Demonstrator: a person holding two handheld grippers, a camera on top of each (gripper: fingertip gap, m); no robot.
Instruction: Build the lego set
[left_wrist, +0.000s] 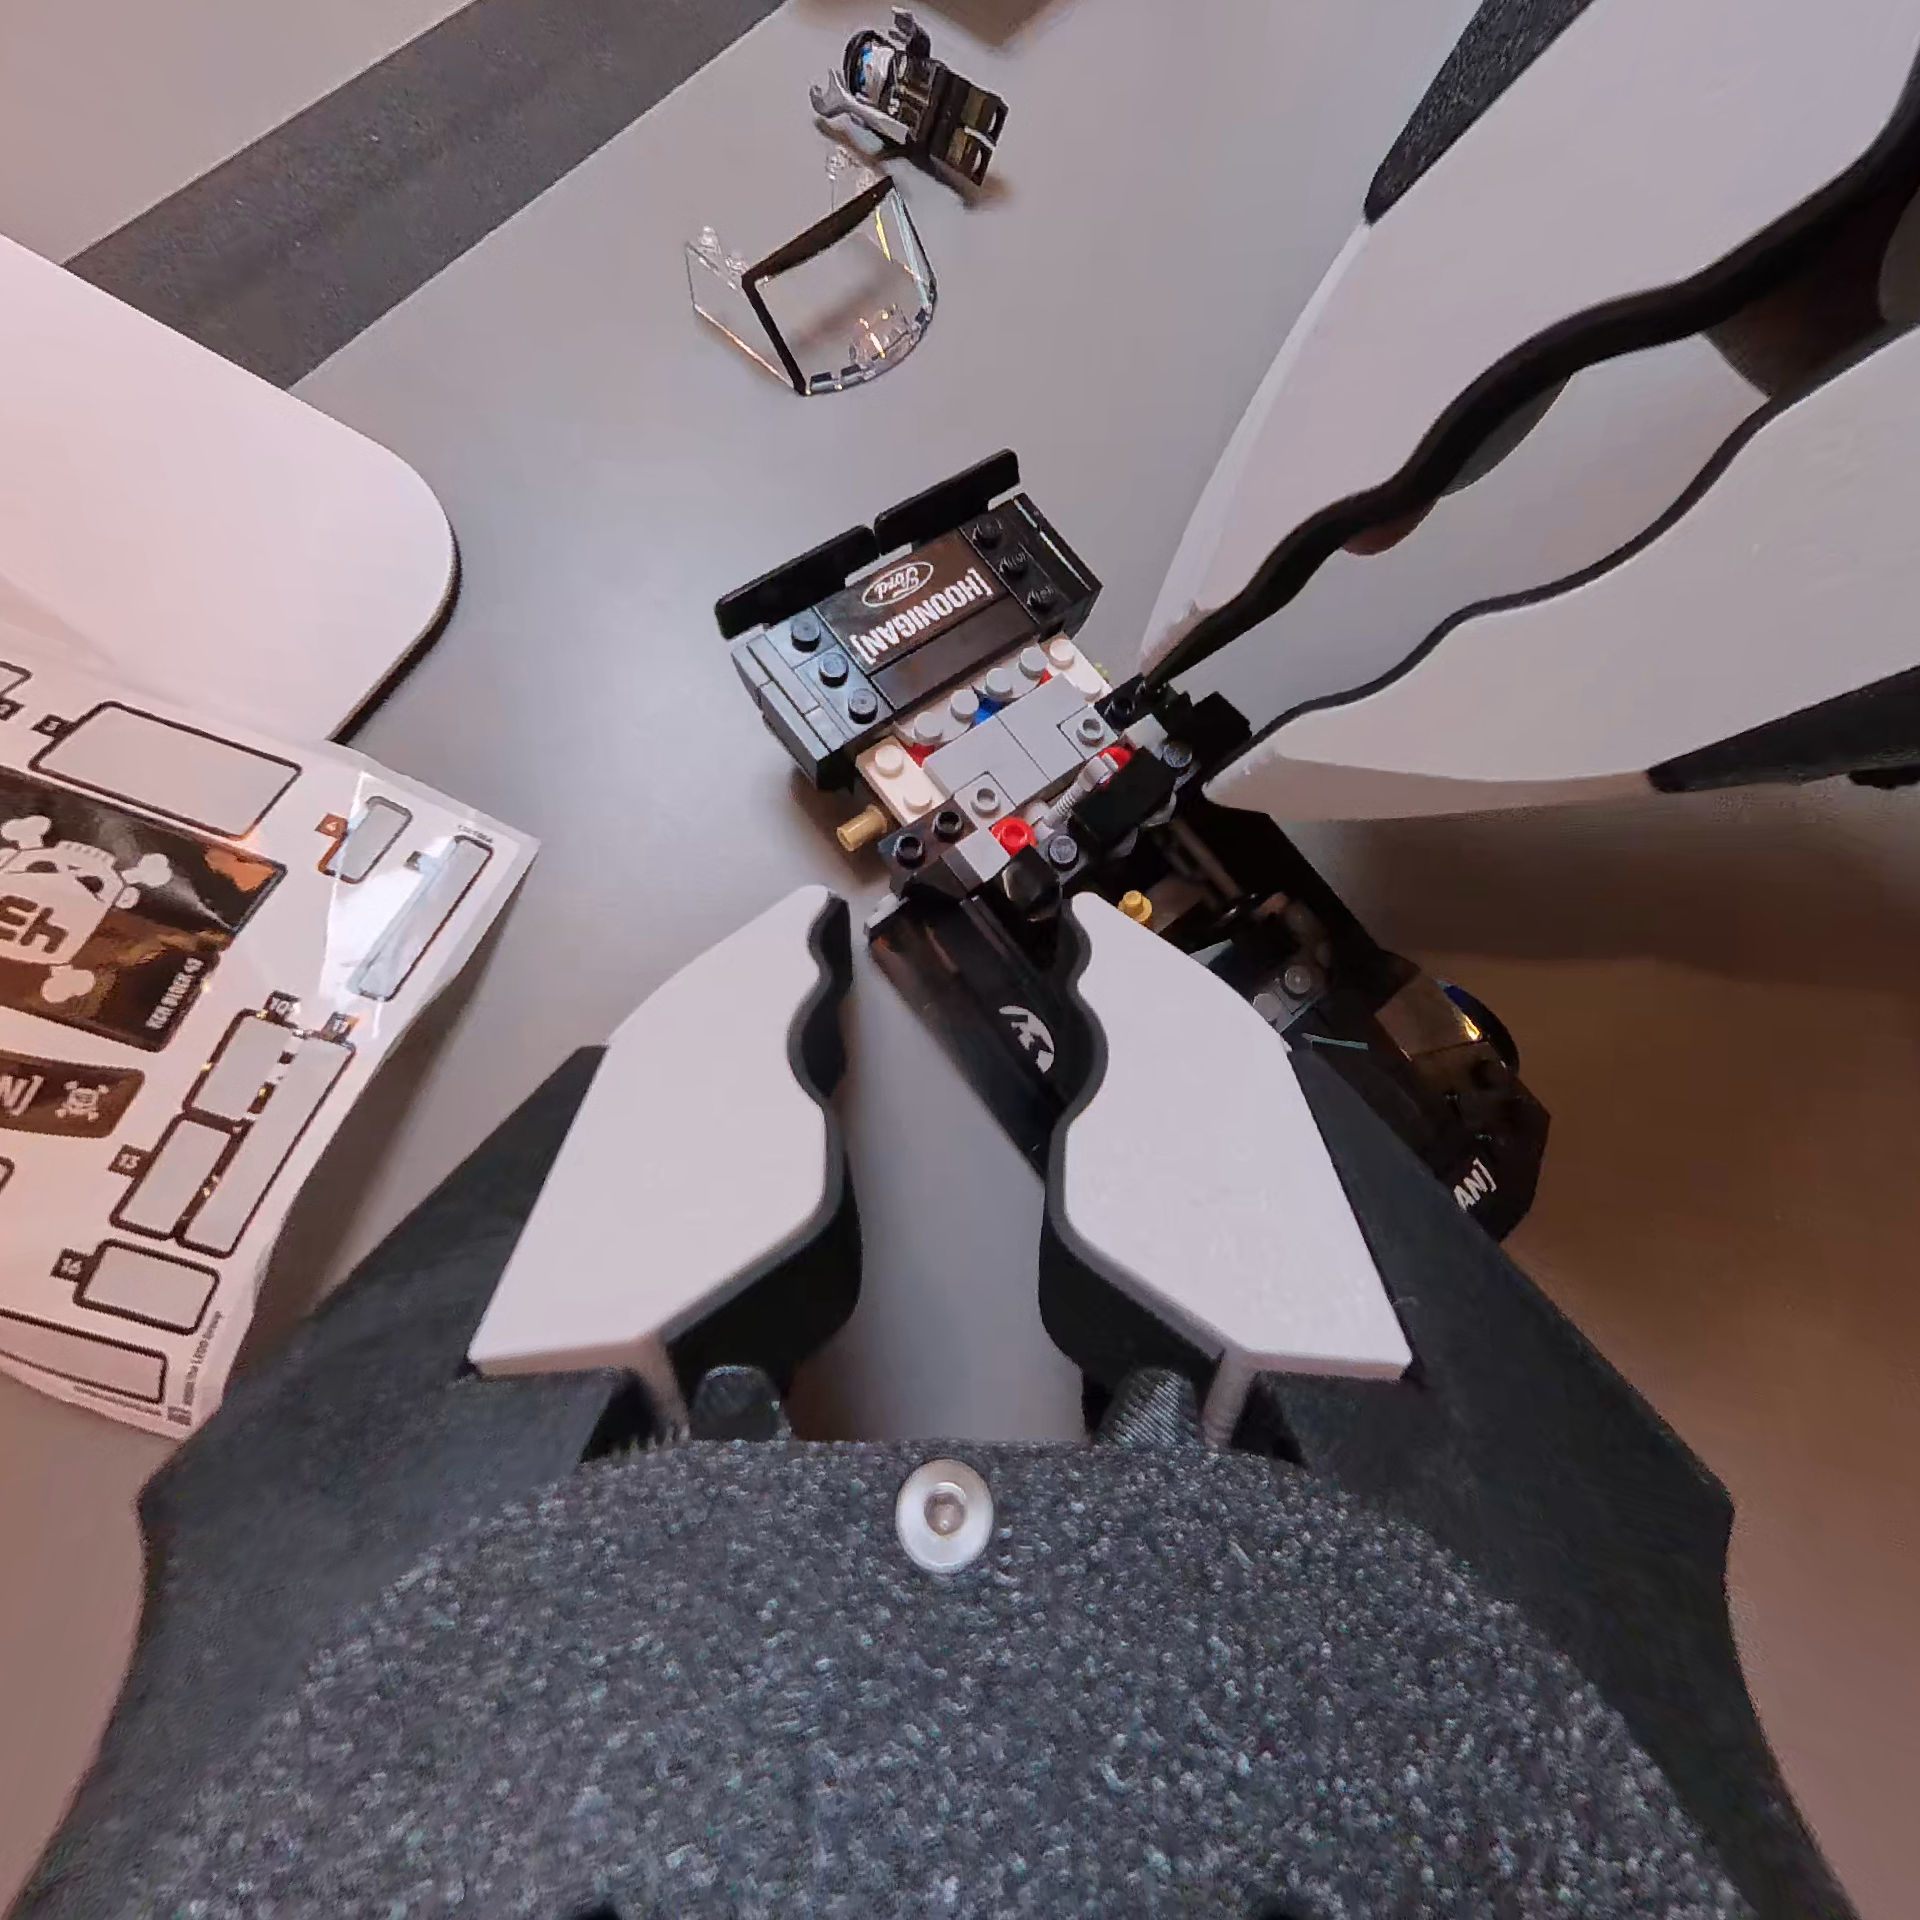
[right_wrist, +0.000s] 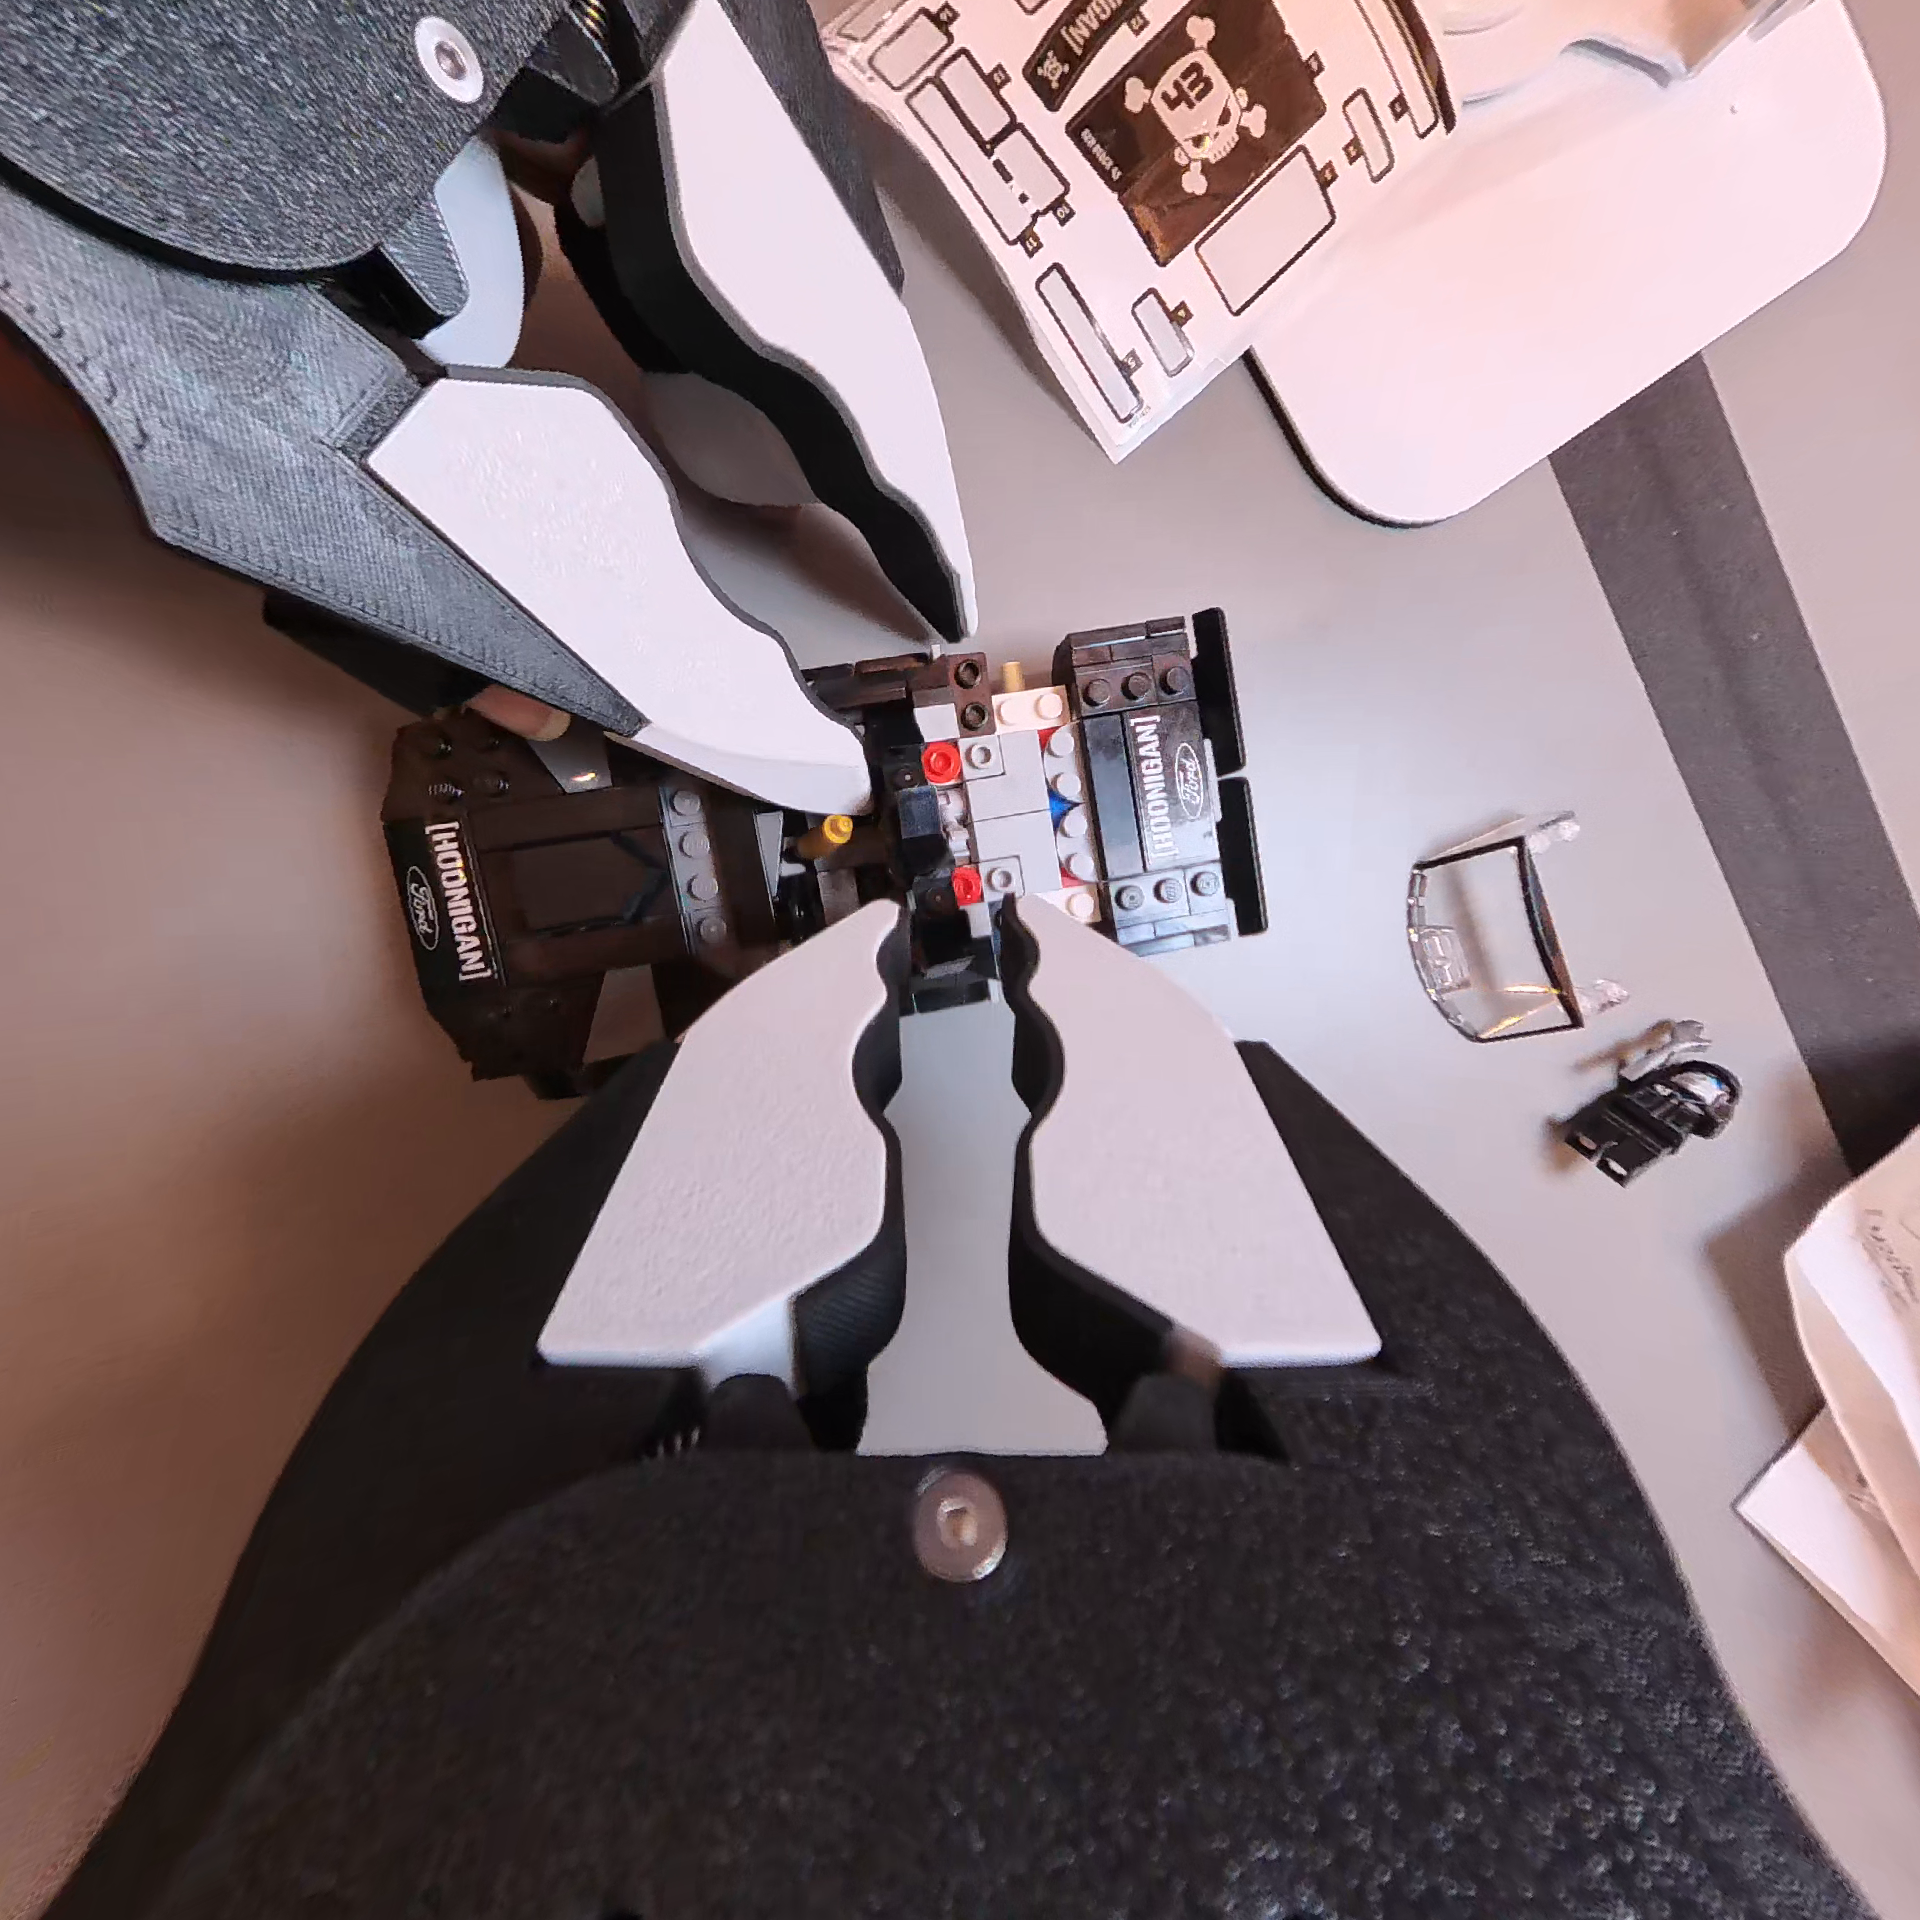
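Black lego car (right_wrist: 1039, 810), grey studded middle exposed, roofless

Lego car (right_wrist: 1039, 821) hemmed between both tongs, windscreen (right_wrist: 1496, 925) beyond

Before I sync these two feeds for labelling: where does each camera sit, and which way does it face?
Left wrist view: on the left gripper, looking down its fingers at the lego car on the grey table; the right gripper enters from upper right.
Right wrist view: on the right gripper, looking down at the same car from its other side; the left gripper enters from upper left.
Shared: car, clear windscreen, sticker sheet.
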